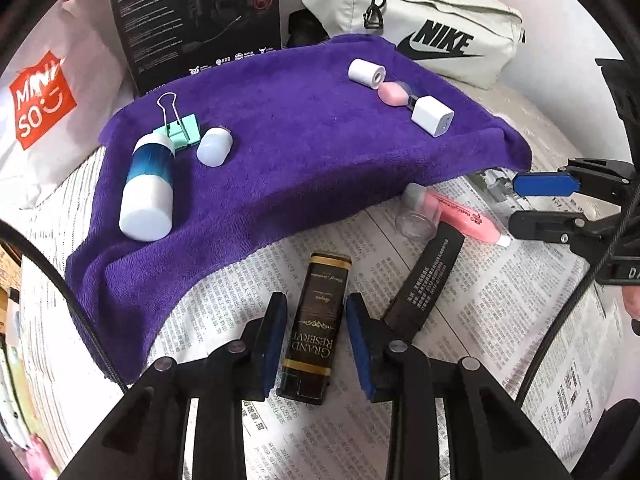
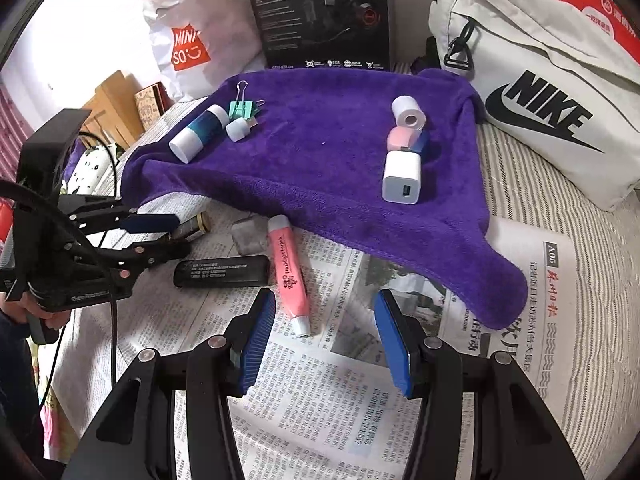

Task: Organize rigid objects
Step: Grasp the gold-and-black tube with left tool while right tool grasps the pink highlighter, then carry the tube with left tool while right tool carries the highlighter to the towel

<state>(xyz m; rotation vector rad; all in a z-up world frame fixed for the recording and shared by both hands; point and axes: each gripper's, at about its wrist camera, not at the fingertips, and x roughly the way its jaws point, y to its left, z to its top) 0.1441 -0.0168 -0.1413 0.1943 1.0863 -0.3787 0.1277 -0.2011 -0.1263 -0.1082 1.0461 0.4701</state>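
My left gripper (image 1: 316, 336) is shut on a dark brown box labelled "Grand Reserve" (image 1: 320, 312) that lies on the newspaper (image 1: 500, 300). The right wrist view shows the same grip (image 2: 172, 234) at the left. My right gripper (image 2: 326, 340) stands open over the newspaper with nothing between its pads. A pink tube (image 2: 290, 276) lies just left of it, beside a black flat stick (image 2: 222, 272). On the purple towel (image 1: 300, 140) rest a white and blue bottle (image 1: 148, 188), a mint binder clip (image 1: 182, 132), a white charger cube (image 1: 432, 116) and a white roll (image 1: 366, 73).
A white Nike bag (image 2: 540, 100) sits at the back right, a black product box (image 2: 320, 12) stands behind the towel, and a Miniso bag (image 2: 192, 40) is at the back left. A small clear container (image 1: 416, 220) lies by the pink tube.
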